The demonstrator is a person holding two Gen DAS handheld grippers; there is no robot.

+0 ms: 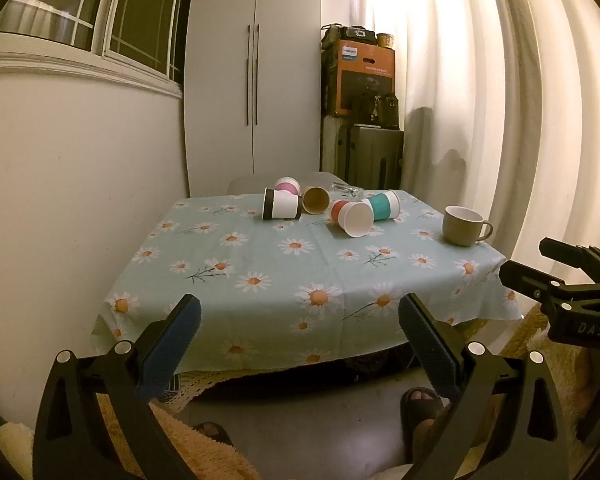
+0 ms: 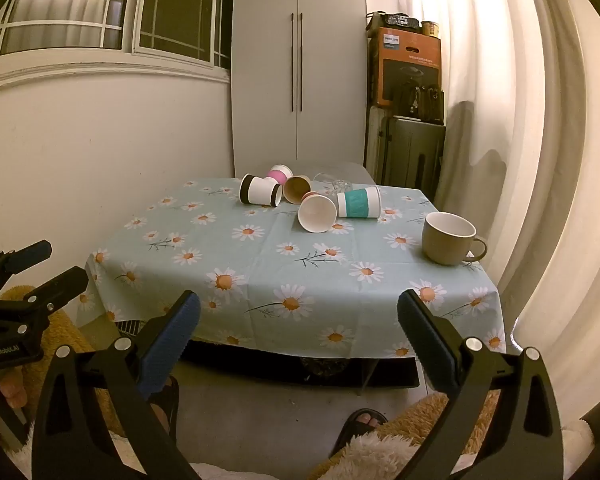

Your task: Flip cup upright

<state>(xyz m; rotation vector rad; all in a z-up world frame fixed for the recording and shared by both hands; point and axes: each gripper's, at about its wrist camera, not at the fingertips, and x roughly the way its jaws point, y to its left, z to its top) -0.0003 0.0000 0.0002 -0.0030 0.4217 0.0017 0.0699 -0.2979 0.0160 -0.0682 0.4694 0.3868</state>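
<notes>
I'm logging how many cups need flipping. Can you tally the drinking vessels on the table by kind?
Paper cups lying on their sides: 5 (black-banded, pink, brown, red-banded, teal)
Ceramic mug, upright: 1
Clear glass, on its side: 1
Total: 7

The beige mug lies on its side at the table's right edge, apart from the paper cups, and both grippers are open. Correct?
Not quite: the beige mug stands upright, mouth up, as the right wrist view shows. The rest holds: it sits apart from the paper cups, and the left gripper and right gripper are open.
</notes>
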